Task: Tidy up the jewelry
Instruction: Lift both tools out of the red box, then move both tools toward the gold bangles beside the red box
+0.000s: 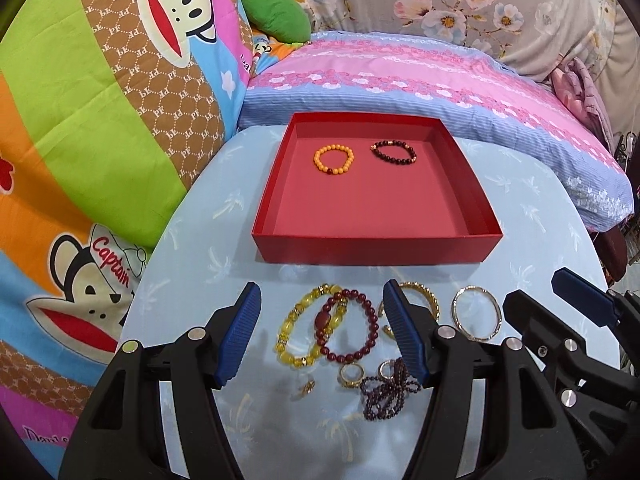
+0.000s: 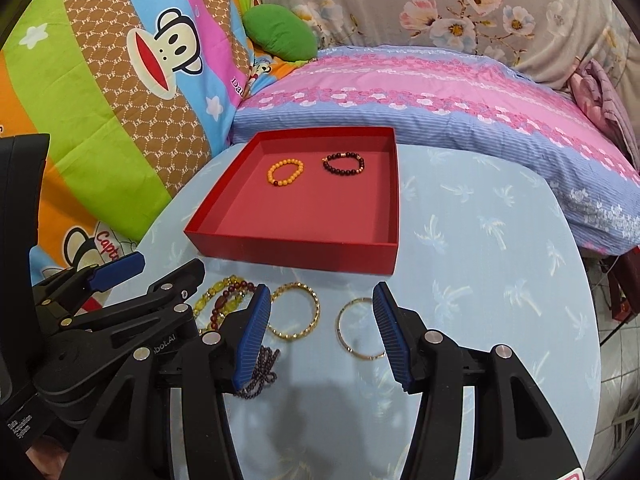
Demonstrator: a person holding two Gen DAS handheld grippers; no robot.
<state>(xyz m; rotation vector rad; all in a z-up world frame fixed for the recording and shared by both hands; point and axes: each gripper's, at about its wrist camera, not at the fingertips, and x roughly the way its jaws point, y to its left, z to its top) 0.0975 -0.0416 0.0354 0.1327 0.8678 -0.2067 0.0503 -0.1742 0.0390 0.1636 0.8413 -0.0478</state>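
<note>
Bench: round-edged, pale blue cloth with palm print, bedding beyond its far edge.

Red tray: shallow, open, toward the far edge of the bench. Holds two items, both near its far wall and apart from each other:
- orange bead bracelet, left;
- dark bead bracelet, right.

Loose jewelry, on the bench between the tray and the near edge:
- yellow bead bracelet, leftmost;
- red bead bracelet, lying over the yellow one's right side;
- gold bangle, just right of the red one, partly hidden in the left view;
- thin bangle, rightmost, apart from the gold one;
- purple bead strand, bunched, nearer the near edge;
- ring, beside the strand, a second ring touching it;
- small gold piece, left of the ring, too small to tell.

Left gripper: fingers wide, nothing between the pads, above the yellow and red bracelets.

Right gripper: fingers fairly wide, holding nothing, above the two bangles; the thin bangle shows just beside its right finger, whether touching cannot be told.

Surroundings: cartoon quilt past the left edge, pink pillow past the far edge, green cushion, floral cover behind.
</note>
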